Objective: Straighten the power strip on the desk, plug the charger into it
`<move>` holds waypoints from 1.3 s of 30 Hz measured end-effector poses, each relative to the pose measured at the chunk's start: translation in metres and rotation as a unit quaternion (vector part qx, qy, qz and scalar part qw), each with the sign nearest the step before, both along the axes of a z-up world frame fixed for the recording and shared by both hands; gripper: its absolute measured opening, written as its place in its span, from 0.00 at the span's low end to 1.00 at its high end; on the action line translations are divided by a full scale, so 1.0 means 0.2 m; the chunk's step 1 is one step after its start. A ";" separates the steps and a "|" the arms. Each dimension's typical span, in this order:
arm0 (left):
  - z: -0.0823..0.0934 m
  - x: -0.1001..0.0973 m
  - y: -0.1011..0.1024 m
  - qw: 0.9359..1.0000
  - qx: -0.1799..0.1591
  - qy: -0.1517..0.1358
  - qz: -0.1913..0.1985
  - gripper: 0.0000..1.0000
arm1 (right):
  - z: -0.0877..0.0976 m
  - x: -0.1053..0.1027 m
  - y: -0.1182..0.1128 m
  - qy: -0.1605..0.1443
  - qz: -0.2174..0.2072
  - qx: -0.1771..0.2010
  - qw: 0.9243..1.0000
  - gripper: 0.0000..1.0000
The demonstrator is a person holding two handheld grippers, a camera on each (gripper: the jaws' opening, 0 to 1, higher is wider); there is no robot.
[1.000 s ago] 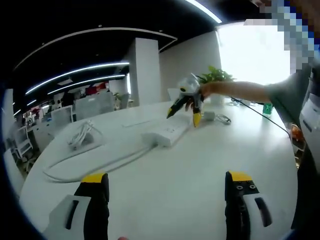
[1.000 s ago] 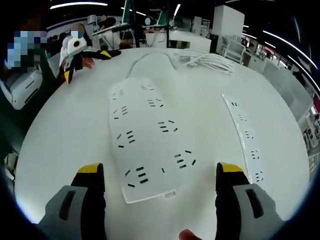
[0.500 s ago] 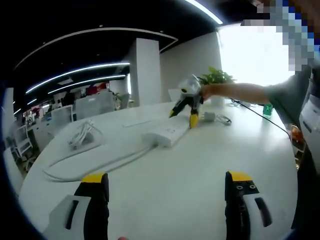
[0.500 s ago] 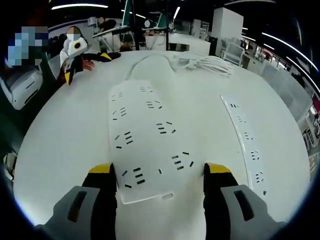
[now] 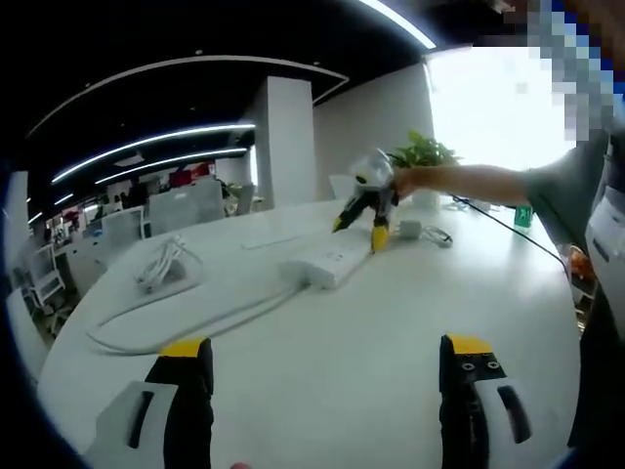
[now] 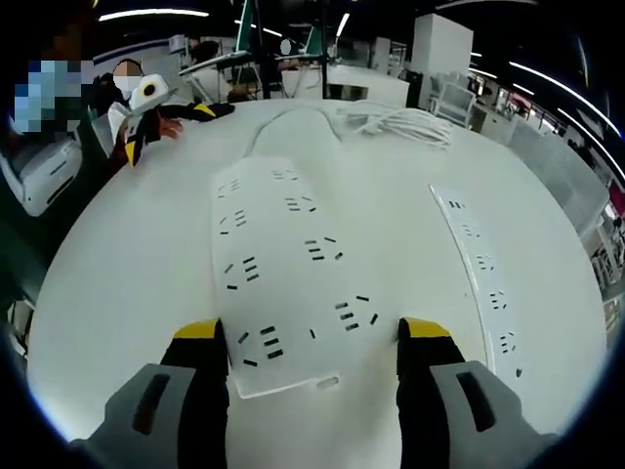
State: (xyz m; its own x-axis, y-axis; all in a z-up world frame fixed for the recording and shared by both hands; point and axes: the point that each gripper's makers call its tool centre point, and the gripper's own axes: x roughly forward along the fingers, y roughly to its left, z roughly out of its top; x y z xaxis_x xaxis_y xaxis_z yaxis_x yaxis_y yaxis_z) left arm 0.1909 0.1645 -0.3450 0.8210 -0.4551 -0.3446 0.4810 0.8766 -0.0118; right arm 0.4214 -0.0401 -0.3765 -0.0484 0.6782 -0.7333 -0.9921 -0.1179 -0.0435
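Observation:
A wide white power strip [image 6: 283, 264] lies lengthwise ahead in the right gripper view. My right gripper [image 6: 311, 337] holds its near end, one jaw against each long side. In the left gripper view the same power strip [image 5: 327, 262] sits mid-table, and the right gripper [image 5: 363, 200], held by a person's hand, stands over its far end. A small white charger [image 5: 408, 227] with a thin cable rests just beyond. My left gripper [image 5: 327, 376] hovers open above the bare near tabletop, holding nothing. The strip's cord runs back to a coiled bundle [image 6: 402, 122].
A slim second strip [image 6: 479, 274] lies right of the wide one. The coiled cord [image 5: 161, 264] and its long loop lie at the table's left. A potted plant [image 5: 420, 151] stands at the far edge. The left gripper [image 6: 146, 98] rests far left on the white table [image 6: 127, 244].
The right gripper's jaws narrowed from wide open onto the power strip's sides, then stayed put. The left gripper has held still.

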 end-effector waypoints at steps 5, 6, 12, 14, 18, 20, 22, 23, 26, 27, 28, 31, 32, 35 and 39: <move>0.00 -0.01 0.00 1.000 0.004 0.001 -0.003 1.00 | 0.00 -0.01 -0.01 0.000 -0.010 0.006 1.000 0.69; 0.00 -0.01 0.00 1.000 0.004 0.001 -0.004 1.00 | 0.00 -0.02 -0.02 0.000 -0.012 0.007 1.000 0.69; 0.01 -0.03 0.00 1.000 0.003 -0.002 -0.002 1.00 | -0.01 -0.04 -0.03 0.000 -0.025 0.012 1.000 0.69; 0.01 -0.04 0.00 1.000 0.003 -0.001 -0.005 1.00 | -0.01 -0.05 -0.04 0.000 -0.032 0.013 0.999 0.69; 0.01 -0.05 0.01 1.000 0.004 -0.001 -0.002 1.00 | -0.01 -0.07 -0.05 -0.001 -0.047 0.020 0.999 0.68; 0.01 -0.06 0.01 1.000 0.002 -0.002 -0.001 1.00 | -0.01 -0.09 -0.06 -0.001 -0.054 0.022 0.998 0.68; 0.02 -0.06 0.01 1.000 0.004 -0.003 -0.001 1.00 | -0.01 -0.10 -0.07 -0.001 -0.060 0.020 0.998 0.68; 0.02 -0.07 0.01 1.000 0.004 -0.004 -0.002 1.00 | -0.01 -0.10 -0.07 -0.001 -0.063 0.020 0.998 0.68; 0.04 -0.09 0.02 1.000 0.004 -0.008 -0.001 1.00 | -0.01 -0.11 -0.08 -0.001 -0.071 0.020 0.997 0.68; 0.04 -0.10 0.02 1.000 0.004 -0.009 0.000 1.00 | -0.01 -0.11 -0.08 -0.001 -0.075 0.020 0.997 0.68; 0.05 -0.10 0.02 1.000 0.004 -0.010 0.000 1.00 | -0.01 -0.11 -0.09 -0.001 -0.078 0.020 0.997 0.68; 0.05 -0.12 0.03 1.000 0.004 -0.010 0.001 1.00 | -0.01 -0.13 -0.10 -0.001 -0.090 0.021 0.996 0.68; 0.05 -0.12 0.04 1.000 0.005 -0.010 0.001 1.00 | -0.01 -0.13 -0.10 -0.001 -0.095 0.023 0.995 0.68; 0.05 -0.13 0.05 1.000 0.006 -0.011 0.005 1.00 | -0.01 -0.15 -0.11 -0.001 -0.108 0.026 0.994 0.68; 0.05 -0.14 0.06 1.000 0.009 -0.011 0.007 1.00 | -0.01 -0.17 -0.13 -0.002 -0.125 0.023 0.992 0.68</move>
